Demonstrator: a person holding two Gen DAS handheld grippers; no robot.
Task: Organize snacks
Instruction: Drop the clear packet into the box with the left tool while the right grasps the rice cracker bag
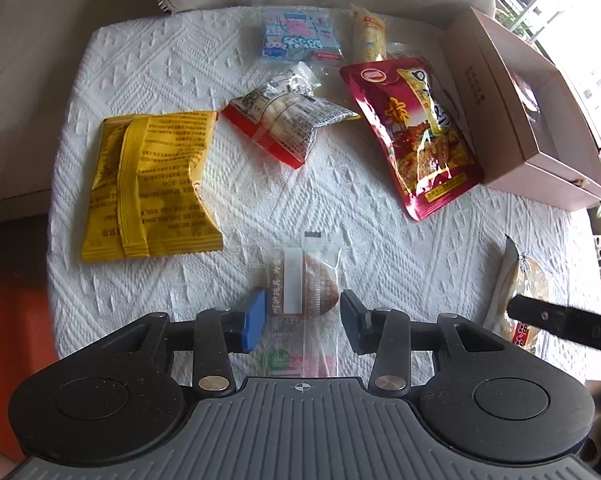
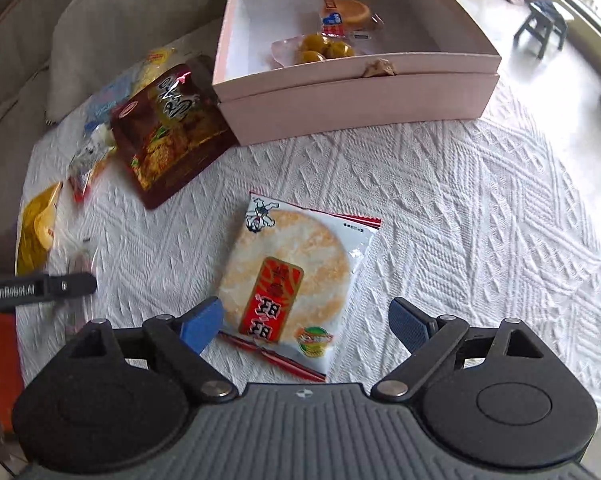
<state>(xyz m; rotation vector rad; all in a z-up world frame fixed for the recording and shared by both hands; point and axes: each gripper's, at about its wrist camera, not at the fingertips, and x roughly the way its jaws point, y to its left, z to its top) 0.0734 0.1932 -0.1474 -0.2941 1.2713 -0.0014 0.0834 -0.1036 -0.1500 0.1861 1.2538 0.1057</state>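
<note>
- While both tongs hang spread over the table (image 2: 460, 184), the left tongs (image 1: 302, 314) straddle a clear-wrapped brown cake (image 1: 310, 288), not gripping.
- Right tongs (image 2: 306, 320), wide apart, flank the rice cracker packet (image 2: 288, 276), which lies nearer than the pink box (image 2: 356, 100).

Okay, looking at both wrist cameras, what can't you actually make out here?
- Pink box contents: left wrist view, hidden by its near wall and window glare.
- Snacks left of the red pouch: right wrist view, motion-blurred, labels unreadable.
- Clear-wrapped brown pastry: left wrist view, lower end hidden behind the gripper body.
- Rice cracker packet: left wrist view, partly covered by the right gripper's finger.
- Yellow packet print: too small.
</note>
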